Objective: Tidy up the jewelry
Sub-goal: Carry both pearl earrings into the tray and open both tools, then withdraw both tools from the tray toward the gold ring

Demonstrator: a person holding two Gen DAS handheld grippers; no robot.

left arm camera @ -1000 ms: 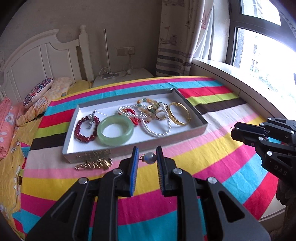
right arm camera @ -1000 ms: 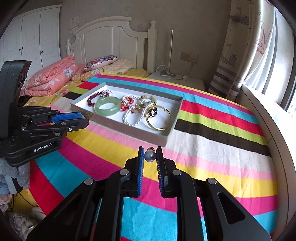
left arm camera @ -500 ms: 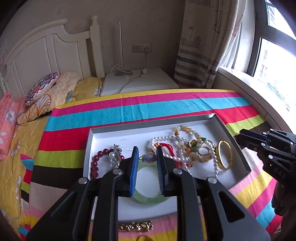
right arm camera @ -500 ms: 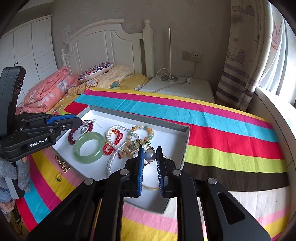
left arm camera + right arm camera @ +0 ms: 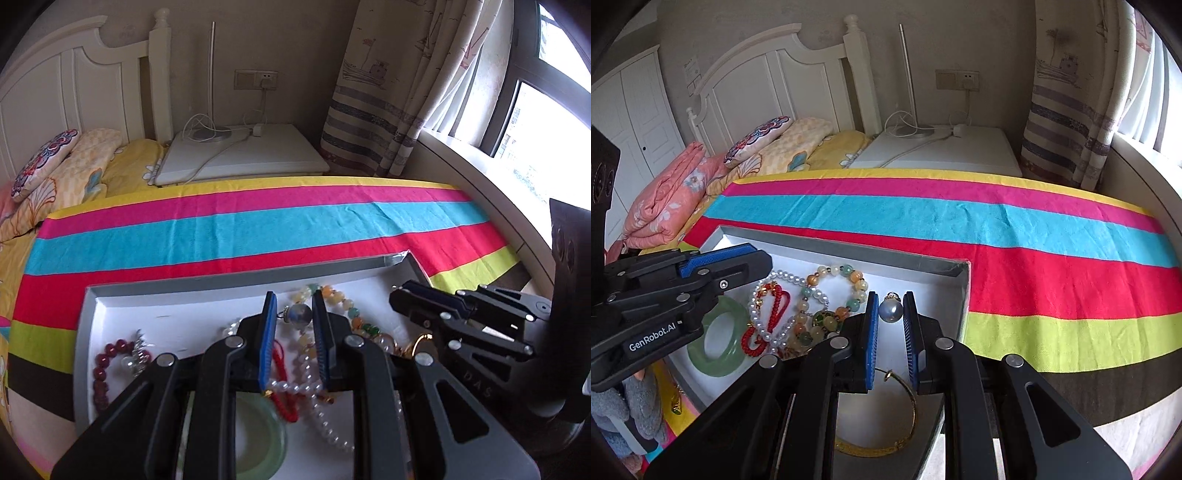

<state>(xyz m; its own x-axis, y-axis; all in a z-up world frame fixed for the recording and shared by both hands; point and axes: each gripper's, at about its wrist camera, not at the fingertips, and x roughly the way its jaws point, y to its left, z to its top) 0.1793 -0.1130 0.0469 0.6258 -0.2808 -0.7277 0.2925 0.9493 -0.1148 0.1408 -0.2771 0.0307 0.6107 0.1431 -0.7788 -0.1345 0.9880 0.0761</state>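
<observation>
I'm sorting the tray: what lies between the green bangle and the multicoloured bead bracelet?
Right wrist view: a red cord bracelet and pearl strand lie between green bangle and bead bracelet.

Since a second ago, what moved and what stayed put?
Both grippers advanced from the striped blanket's near side to over the grey tray. The left gripper keeps its bluish pearl earring, the right gripper its grey pearl earring. Tray jewelry unmoved.

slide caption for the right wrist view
Right gripper holds a pearl earring above the grey jewelry tray on a striped bedspread.
</observation>
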